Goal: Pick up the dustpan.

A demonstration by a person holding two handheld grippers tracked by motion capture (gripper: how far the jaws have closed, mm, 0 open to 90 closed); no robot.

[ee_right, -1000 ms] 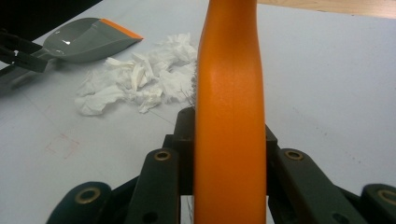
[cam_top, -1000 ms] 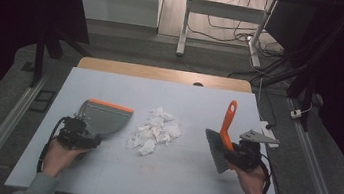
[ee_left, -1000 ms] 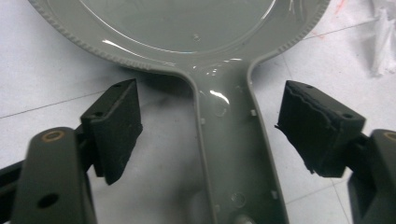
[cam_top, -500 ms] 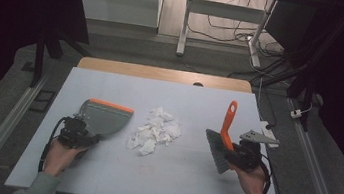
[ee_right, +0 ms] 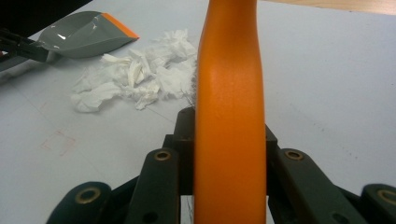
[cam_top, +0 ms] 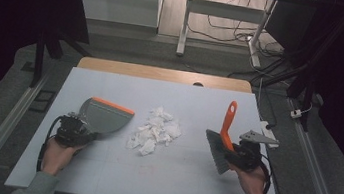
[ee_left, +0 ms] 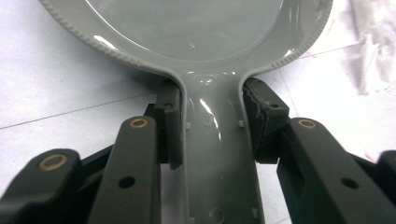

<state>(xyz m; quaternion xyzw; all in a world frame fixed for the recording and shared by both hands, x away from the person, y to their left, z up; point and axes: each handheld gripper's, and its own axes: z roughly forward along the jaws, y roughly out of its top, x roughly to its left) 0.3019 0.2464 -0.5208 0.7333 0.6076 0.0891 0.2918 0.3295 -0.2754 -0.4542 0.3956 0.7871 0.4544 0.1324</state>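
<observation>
A grey dustpan with an orange lip lies flat on the left of the table. My left gripper has just been closing, and its pads press both sides of the dustpan's handle right behind the pan. At the right, my right gripper is shut on the orange handle of a hand brush. The brush's grey bristles point down and left. A pile of crumpled white tissue lies between the two tools, apart from both.
The white tabletop has a wooden strip along its far edge. A grey plate sticks out from the right gripper near the table's right edge. Desk legs and cables lie on the floor beyond. Bare table lies in front of the tissue.
</observation>
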